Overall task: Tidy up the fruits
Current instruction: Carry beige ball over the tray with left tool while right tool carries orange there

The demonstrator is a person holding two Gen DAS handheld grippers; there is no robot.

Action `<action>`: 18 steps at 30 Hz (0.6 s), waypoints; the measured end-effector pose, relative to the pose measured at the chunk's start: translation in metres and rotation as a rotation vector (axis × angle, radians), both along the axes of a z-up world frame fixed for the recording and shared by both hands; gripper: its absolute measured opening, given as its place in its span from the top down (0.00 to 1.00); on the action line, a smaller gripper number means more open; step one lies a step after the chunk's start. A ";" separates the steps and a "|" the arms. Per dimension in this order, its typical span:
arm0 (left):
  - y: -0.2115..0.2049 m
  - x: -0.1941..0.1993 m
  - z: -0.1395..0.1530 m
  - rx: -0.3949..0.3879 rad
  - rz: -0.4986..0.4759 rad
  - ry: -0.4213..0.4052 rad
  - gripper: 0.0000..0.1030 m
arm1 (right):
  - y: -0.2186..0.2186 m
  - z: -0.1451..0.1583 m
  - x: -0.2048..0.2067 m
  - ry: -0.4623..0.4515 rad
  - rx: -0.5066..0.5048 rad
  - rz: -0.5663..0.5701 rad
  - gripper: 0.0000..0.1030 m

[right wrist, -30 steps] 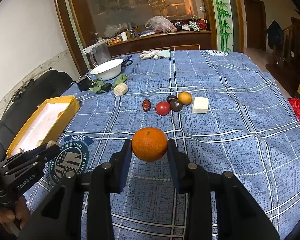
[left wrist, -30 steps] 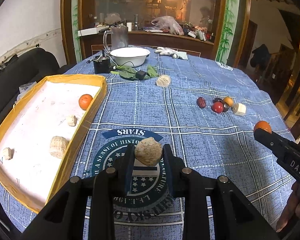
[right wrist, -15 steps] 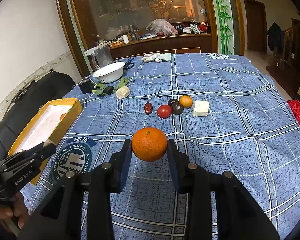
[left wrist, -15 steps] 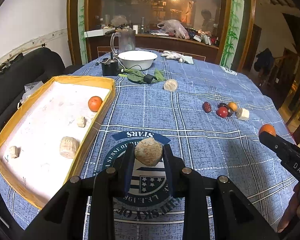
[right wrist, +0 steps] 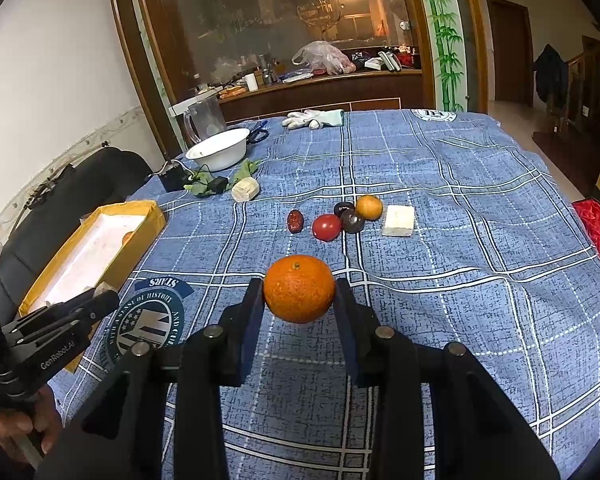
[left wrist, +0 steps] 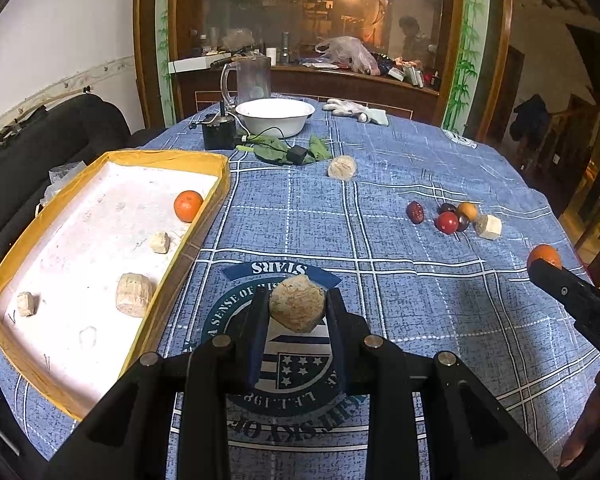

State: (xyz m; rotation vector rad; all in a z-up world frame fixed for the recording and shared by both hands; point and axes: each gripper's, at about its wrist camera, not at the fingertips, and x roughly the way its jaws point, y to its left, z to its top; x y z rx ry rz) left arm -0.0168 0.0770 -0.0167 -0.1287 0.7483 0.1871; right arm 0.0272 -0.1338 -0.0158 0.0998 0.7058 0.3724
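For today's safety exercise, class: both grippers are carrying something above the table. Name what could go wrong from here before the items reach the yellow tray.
1. The round orange mandarin is pinched only at its sides by the right gripper, so it might slip and roll across the blue checked tablecloth.
2. The lumpy beige chunk in the left gripper looks crumbly and may break.
3. Both loads head for the yellow-rimmed tray; the grippers could collide.
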 end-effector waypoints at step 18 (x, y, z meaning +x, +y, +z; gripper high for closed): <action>0.011 -0.006 0.006 -0.004 0.030 -0.005 0.73 | 0.006 0.005 -0.002 -0.012 0.005 0.020 0.64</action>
